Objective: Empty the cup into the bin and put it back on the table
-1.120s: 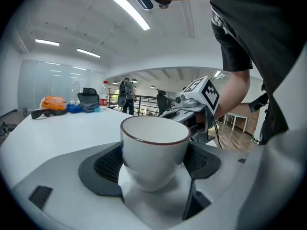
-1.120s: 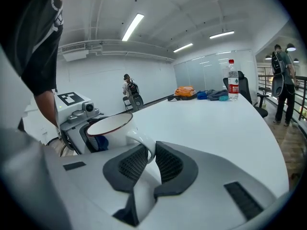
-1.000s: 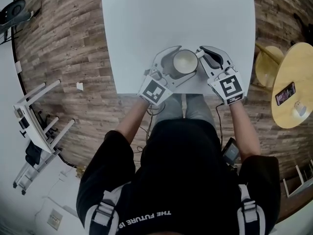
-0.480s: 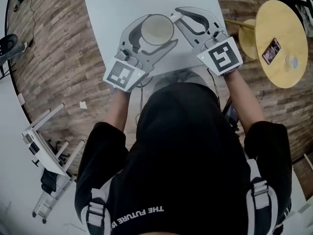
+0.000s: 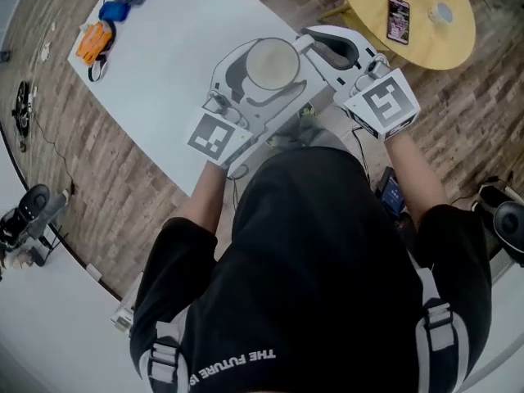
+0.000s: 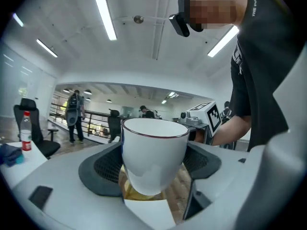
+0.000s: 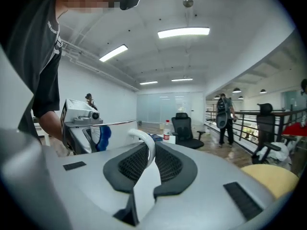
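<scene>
White cup (image 5: 272,62) is held upright, rim up, lifted clear above the white tabletop (image 5: 164,64) near its edge. The cup body is clamped between the dark pads of the left tool (image 6: 153,166). The cup handle (image 7: 144,145) is pinched by the right tool (image 7: 146,166), its jaws drawn narrow around it

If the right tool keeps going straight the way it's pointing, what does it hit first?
The cup's handle; the right tool is shut on it, so there is no gap to cross. Beyond that, depth is unclear.
</scene>
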The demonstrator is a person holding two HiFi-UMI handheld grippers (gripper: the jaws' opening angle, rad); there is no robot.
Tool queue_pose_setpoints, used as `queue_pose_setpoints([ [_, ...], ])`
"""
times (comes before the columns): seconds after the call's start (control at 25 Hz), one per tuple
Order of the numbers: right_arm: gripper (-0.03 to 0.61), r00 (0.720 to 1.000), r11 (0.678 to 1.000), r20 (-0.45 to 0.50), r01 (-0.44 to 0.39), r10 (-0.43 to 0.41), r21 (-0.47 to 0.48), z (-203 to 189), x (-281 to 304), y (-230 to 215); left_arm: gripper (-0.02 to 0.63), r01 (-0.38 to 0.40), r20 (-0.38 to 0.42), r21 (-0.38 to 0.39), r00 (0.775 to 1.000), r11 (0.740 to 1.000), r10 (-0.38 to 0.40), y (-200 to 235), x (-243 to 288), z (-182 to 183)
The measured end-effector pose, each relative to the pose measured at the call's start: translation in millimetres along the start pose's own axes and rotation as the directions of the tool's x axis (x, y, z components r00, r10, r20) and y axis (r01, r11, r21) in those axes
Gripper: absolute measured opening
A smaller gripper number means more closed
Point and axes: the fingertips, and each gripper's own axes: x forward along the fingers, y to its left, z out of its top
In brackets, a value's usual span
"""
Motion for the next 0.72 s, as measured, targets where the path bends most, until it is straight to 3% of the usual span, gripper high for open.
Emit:
queue_pose_setpoints([
  [0.16, 0.052, 0.977, 0.974, -0.036, 0.213, -0.211, 0.072, -28.5, -86.2, -55.0, 0.376, 0.208, -0.056, -0.014, 0.976, 0.978, -0.208, -53.4, 81.7, -11.7],
  [0.32, 0.052, 0.919, 0.910, -0.060, 0.395, -0.391, 0.125, -54.9, -164.9, -87.2, 0.376, 0.392, -0.092, -0.024, 0.915, 0.920, -0.392, -107.3, 140.8, -20.1],
  [0.52, 0.052, 0.871, 0.854, -0.085, 0.491, -0.484, 0.170, -76.9, -223.8, -111.7, 0.376, 0.481, -0.124, -0.048, 0.866, 0.875, -0.483, -148.5, 186.9, -31.9],
  [0.72, 0.052, 0.845, 0.813, -0.163, 0.535, -0.509, 0.232, -115.1, -252.0, -115.1, 0.376, 0.530, -0.182, -0.113, 0.821, 0.840, -0.542, -171.0, 206.3, -60.7],
])
